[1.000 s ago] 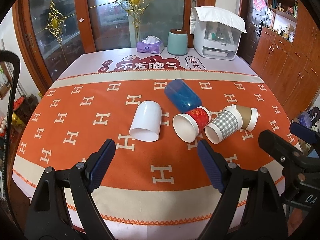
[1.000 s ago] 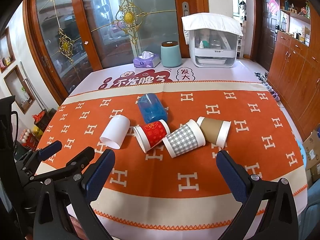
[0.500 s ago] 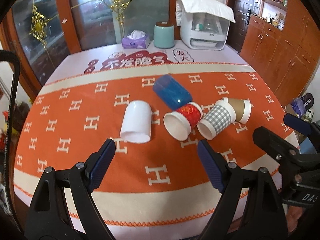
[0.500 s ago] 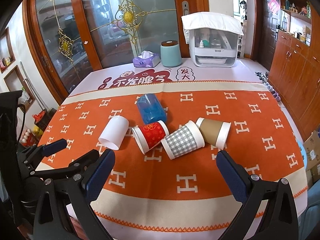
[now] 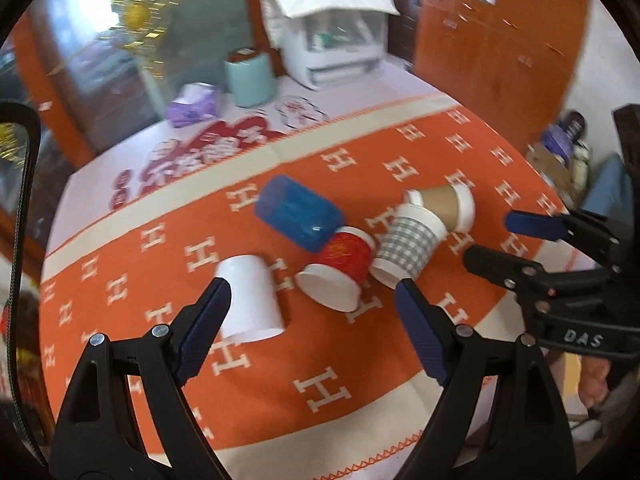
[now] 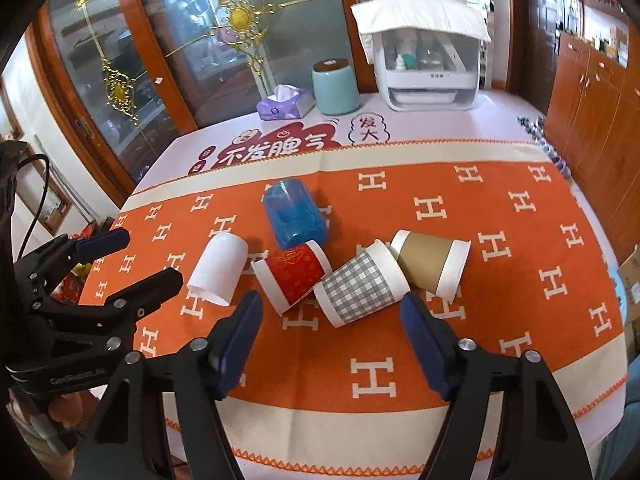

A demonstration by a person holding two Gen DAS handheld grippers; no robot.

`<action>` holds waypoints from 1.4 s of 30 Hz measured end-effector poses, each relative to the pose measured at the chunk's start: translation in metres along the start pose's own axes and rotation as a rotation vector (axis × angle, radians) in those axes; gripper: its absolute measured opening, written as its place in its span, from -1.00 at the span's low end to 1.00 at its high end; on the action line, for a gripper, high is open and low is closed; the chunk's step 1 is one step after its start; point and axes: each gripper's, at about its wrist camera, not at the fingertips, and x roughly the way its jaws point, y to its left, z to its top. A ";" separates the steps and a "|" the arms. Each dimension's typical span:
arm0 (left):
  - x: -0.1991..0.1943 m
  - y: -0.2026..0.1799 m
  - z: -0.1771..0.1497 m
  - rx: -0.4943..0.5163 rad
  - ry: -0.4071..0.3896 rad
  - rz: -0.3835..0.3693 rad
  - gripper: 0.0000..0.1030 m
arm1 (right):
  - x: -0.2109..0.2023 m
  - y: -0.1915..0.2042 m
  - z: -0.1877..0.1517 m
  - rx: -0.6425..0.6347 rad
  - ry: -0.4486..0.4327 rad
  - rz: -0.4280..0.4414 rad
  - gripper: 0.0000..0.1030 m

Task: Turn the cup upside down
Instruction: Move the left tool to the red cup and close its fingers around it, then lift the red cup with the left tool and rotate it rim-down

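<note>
Several cups lie on their sides on the orange tablecloth (image 6: 500, 320): a white cup (image 6: 218, 270), a blue plastic cup (image 6: 294, 216), a red paper cup (image 6: 294, 276), a grey checked cup (image 6: 362, 288) and a brown cup (image 6: 432, 264). In the left wrist view they show as white (image 5: 250, 298), blue (image 5: 298, 212), red (image 5: 340, 268), checked (image 5: 408, 246) and brown (image 5: 444, 206). My left gripper (image 5: 312, 312) is open and empty, just in front of the white and red cups. My right gripper (image 6: 332, 324) is open and empty, in front of the red and checked cups.
At the table's far end stand a purple tissue box (image 6: 284, 102), a teal canister (image 6: 335, 87) and a white appliance (image 6: 428, 64). Glass doors (image 6: 200, 40) are behind; wooden cabinets (image 6: 592, 92) are on the right. The table's near edge lies just below the grippers.
My left gripper has moved forward and tilted, now close to the white and red cups. My right gripper has narrowed its opening and moved nearer the cups. The cups have not moved.
</note>
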 end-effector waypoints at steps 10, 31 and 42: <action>0.089 -0.018 0.037 0.102 0.173 -0.072 0.60 | 0.051 -0.036 0.016 0.087 0.072 -0.025 0.35; 0.195 -0.034 0.034 0.242 0.438 -0.084 0.18 | 0.122 -0.074 -0.007 0.180 0.208 -0.046 0.35; 0.146 -0.027 0.032 0.074 0.384 -0.084 0.15 | 0.107 -0.075 -0.012 0.205 0.204 -0.029 0.35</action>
